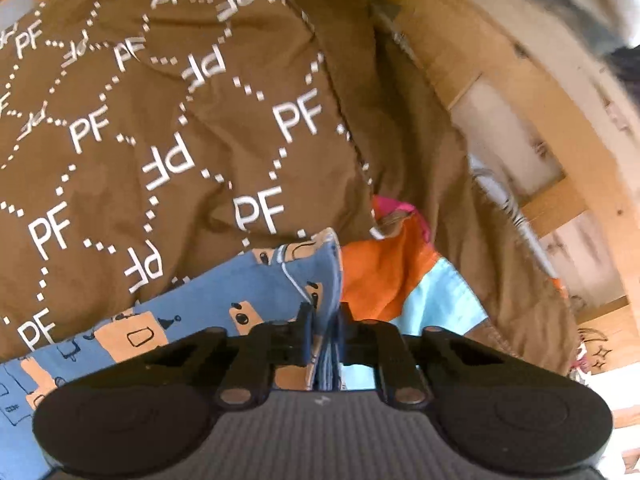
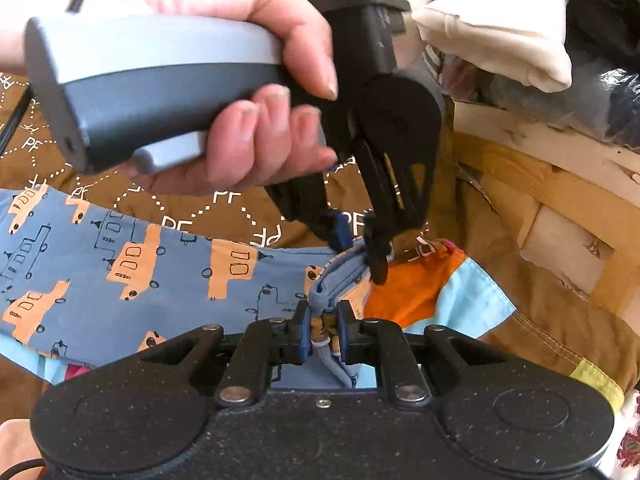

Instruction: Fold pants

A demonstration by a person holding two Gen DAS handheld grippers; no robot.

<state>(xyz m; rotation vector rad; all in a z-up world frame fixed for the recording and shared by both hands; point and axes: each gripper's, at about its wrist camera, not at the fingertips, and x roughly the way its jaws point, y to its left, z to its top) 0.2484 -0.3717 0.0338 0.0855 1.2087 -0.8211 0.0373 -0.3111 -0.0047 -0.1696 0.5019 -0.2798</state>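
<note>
**Both grippers pinch the same bunched edge of the pants**

Left gripper [image 1: 325, 322] has its jaws drawn nearly together on a thick fold of the blue pants [image 1: 224, 300], the layered cloth standing up between the two pads. Seen from the right wrist camera, that same left gripper [image 2: 362, 254] points steeply down, held by a hand [image 2: 240, 92] wrapped round its grey handle, and its fingertips bite the top of a gathered ridge of blue cloth. The right gripper [image 2: 323, 330] is also narrowed onto the pants [image 2: 160, 280], clamping the near end of that ridge, with a pale drawstring [image 2: 332, 360] hanging down between its pads. The two grips sit close together on the one bunched edge, the left one farther from the right wrist camera.

The pants are blue with orange bus shapes and thin black line drawings. They lie spread to the left of the grippers, flat apart from the raised ridge, on a brown cover [image 1: 160, 120] printed with white "PF" letters and dotted diamond lines. Just right of the gripped edge, an orange and light-blue cloth [image 1: 400, 280] lies on the same cover, partly tucked under the pants. Along the cover's right edge runs a wooden frame [image 2: 560, 200] of pale slats. A cream sleeve [image 2: 500, 32] shows at the top of the right wrist view.
</note>
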